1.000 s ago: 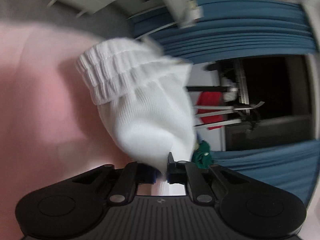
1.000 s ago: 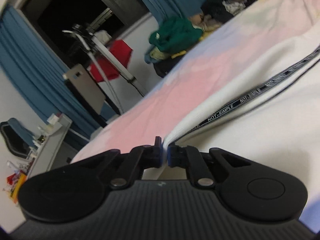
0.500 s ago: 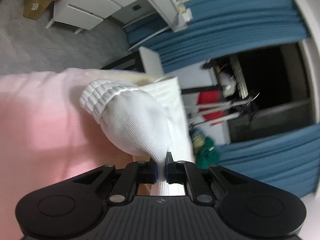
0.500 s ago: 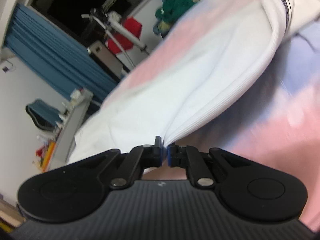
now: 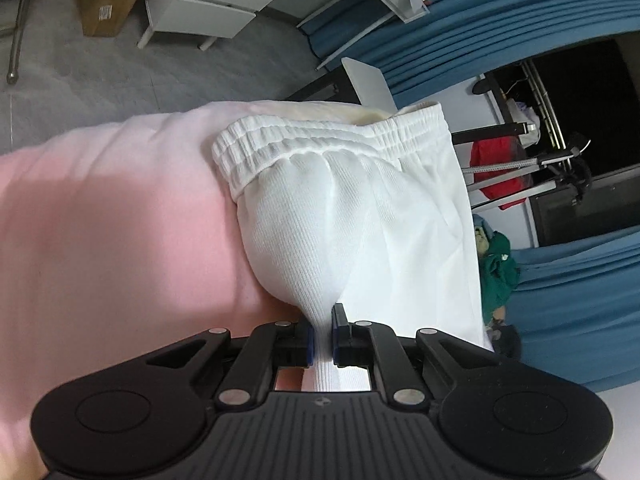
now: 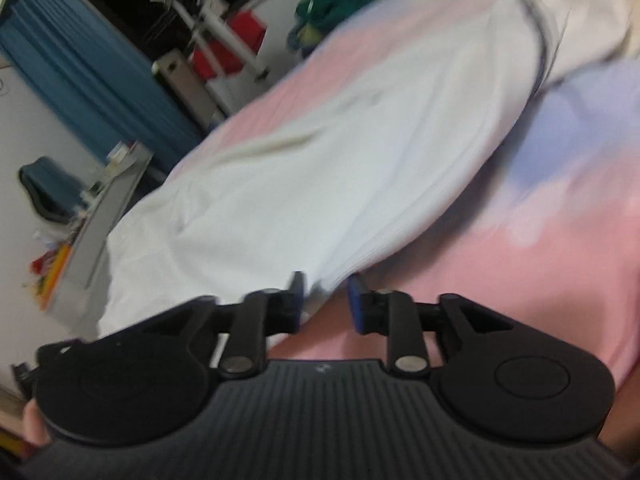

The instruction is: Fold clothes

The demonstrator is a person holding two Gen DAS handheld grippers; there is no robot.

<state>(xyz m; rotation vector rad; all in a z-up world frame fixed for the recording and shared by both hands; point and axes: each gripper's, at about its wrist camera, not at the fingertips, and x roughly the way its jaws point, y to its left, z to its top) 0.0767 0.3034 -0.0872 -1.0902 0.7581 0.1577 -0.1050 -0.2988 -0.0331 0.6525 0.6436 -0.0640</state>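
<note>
White knit trousers [image 5: 352,220] with a ribbed elastic waistband [image 5: 304,144] lie on a pink bed cover [image 5: 100,248]. My left gripper [image 5: 322,332] is shut on a bunched fold of the white cloth, low over the bed. In the right wrist view the same white trousers [image 6: 320,168] spread across the bed, with a dark stripe along their far edge. My right gripper [image 6: 325,300] is open, and the near tip of the cloth lies loose between its fingers. That view is blurred.
The bed cover [image 6: 540,240] turns from pink to pale blue. Beyond the bed are blue curtains [image 5: 500,20], a white cabinet [image 5: 212,12], a cardboard box [image 5: 108,0], a metal drying rack with a red garment [image 5: 500,172] and a pile of green clothes [image 5: 496,272].
My left gripper has lowered the waistband end onto the bed, and the cloth has spread out flat. My right gripper has opened and let go of the trouser edge.
</note>
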